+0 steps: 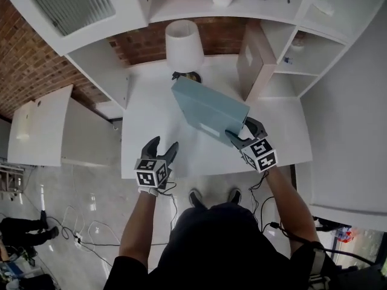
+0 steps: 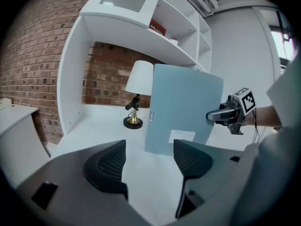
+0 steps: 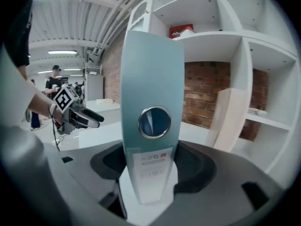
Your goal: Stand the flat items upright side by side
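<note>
A white desk (image 1: pixel 151 101) fills an alcove of shelves against rough brick, a shaded lamp (image 1: pixel 183 44) at the back. The right gripper (image 1: pixel 243 132) is clamped across the spine of a slate-blue binder (image 1: pixel 208 109), smooth and rigid with a round finger-hole. It holds the binder on edge over mid-desk, presumably bound for the pale binder (image 1: pixel 254 65) standing by the shelf partition. The left gripper (image 1: pixel 163 145) hovers near the desk's front edge, jaws apart and empty.

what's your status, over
Right gripper shut on blue binder, by its spine. Left gripper open, empty. Beige binder already upright; lamp close behind.

Grey-blue binder (image 1: pixel 208 109), upright, perhaps lifted
</note>
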A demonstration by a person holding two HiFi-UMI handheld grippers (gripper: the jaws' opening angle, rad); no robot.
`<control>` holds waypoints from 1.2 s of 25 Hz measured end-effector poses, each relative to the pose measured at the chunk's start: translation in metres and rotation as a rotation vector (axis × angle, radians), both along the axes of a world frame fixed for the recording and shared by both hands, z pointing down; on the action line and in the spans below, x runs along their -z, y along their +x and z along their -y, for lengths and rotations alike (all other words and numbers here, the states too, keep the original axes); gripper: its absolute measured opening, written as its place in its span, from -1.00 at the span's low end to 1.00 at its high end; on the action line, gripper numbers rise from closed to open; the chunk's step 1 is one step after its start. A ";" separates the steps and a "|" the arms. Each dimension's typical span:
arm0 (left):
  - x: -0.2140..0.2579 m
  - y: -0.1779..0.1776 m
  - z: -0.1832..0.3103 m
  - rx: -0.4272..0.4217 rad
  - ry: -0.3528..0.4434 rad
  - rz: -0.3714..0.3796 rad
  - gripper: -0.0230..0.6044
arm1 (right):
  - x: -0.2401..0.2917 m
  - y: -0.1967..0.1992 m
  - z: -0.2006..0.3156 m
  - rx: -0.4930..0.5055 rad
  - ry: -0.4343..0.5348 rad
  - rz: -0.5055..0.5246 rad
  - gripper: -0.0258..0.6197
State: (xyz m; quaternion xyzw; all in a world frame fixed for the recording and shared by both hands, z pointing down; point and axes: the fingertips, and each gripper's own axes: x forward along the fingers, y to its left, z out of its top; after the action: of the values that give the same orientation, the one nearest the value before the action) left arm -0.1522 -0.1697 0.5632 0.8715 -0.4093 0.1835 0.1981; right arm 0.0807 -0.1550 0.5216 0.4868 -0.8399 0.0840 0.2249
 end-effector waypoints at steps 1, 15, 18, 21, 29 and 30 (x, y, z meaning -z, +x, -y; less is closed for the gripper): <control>0.001 0.006 0.002 -0.021 0.001 -0.002 0.07 | -0.001 0.012 0.000 -0.061 -0.004 0.004 -0.03; 0.009 0.024 -0.025 -0.161 -0.043 -0.074 0.07 | -0.015 0.115 0.009 -0.835 -0.005 -0.003 -0.01; 0.011 0.009 -0.027 -0.136 -0.051 -0.091 0.07 | -0.022 0.110 0.022 -0.895 -0.024 0.001 0.00; 0.011 -0.009 -0.029 -0.104 -0.063 -0.106 0.07 | -0.026 0.107 0.034 -0.937 -0.035 0.005 0.00; -0.001 -0.032 -0.026 -0.033 -0.096 -0.083 0.07 | -0.027 0.122 0.074 -0.956 -0.041 0.016 0.00; -0.002 -0.033 -0.025 -0.025 -0.099 -0.079 0.07 | -0.028 0.123 0.080 -0.952 -0.041 0.015 0.00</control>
State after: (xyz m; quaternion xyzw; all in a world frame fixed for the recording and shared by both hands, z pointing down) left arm -0.1851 -0.1451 0.5654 0.8723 -0.3807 0.1713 0.2547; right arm 0.2038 -0.2350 0.5493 0.8123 -0.5232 0.1978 0.1652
